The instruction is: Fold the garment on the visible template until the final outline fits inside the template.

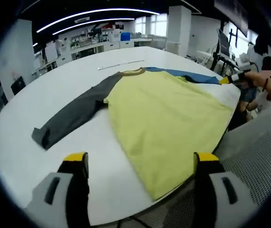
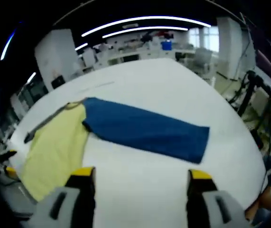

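White tabletop [image 1: 26,137] carries the work in an open lab with ceiling light strips and benches behind. A long-sleeved shirt [image 1: 168,118] lies spread flat on it: yellow body, grey sleeve [image 1: 71,116] and blue sleeve [image 2: 144,128] stretched out to opposite sides, collar [image 1: 134,71] toward the far side of the table. No template outline can be made out on the surface.

Left gripper [image 1: 141,164] hovers over the near table edge with jaws wide apart and nothing between them. The shirt hem lies directly ahead of it, and the grey sleeve runs away to its left, long axis slanting from shoulder to cuff.

Right gripper [image 2: 137,178] also stands wide open and empty. The blue sleeve lies just ahead of it, long axis crosswise to the jaws, cuff end toward the right jaw. In the left gripper view this gripper appears at the far right, near the blue sleeve.

Judgement: each sleeve is nearest its own-side gripper, so folding the sleeves inward over the body is the likely first step.
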{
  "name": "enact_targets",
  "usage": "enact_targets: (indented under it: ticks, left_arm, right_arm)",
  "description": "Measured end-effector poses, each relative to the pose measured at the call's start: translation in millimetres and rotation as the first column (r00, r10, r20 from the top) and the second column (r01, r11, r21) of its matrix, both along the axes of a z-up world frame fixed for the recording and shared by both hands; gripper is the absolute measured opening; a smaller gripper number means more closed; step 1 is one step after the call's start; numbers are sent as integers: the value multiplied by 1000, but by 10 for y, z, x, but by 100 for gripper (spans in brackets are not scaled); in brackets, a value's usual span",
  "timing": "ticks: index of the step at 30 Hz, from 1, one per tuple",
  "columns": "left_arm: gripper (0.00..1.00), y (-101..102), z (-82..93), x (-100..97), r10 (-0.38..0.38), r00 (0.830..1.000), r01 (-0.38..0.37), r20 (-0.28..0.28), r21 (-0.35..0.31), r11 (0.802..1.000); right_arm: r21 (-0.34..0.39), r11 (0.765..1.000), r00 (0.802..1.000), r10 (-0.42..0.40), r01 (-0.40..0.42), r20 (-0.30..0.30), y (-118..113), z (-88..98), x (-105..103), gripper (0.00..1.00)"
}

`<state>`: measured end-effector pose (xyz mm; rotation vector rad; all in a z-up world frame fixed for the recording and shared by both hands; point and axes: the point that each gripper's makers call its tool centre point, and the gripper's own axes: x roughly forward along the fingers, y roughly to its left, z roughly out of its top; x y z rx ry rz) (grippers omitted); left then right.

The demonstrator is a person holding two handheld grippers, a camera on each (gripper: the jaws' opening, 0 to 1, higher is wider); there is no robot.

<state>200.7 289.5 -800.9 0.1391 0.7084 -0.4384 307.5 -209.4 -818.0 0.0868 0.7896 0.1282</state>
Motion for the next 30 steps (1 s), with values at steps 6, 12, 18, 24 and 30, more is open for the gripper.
enact_targets:
  ticks: [6, 12, 18, 24, 30]
  left_arm:
    - [99, -39, 82, 33, -4, 1000, 4, 28, -13, 1000]
    - [99, -75, 86, 19, -34, 999, 34, 28, 7, 999]
    - [99, -110, 127, 50, -34, 999, 34, 39, -5, 999]
    - [99, -106, 200, 73, -39, 997, 39, 60, -4, 999]
    - [99, -91, 224, 78, -27, 997, 28, 66, -5, 1000]
  right_arm:
    - [-37, 996, 997, -82, 82, 5, -377, -87, 139, 76]
    - [72, 971, 974, -229, 228, -1, -541, -139, 190, 72]
    - [29, 960, 961, -278, 278, -7, -698, -187, 238, 48]
    - [-32, 959, 960, -281, 280, -18, -703, -218, 218, 30]
    - [-77, 948, 950, -310, 308, -28, -788, -277, 192, 14]
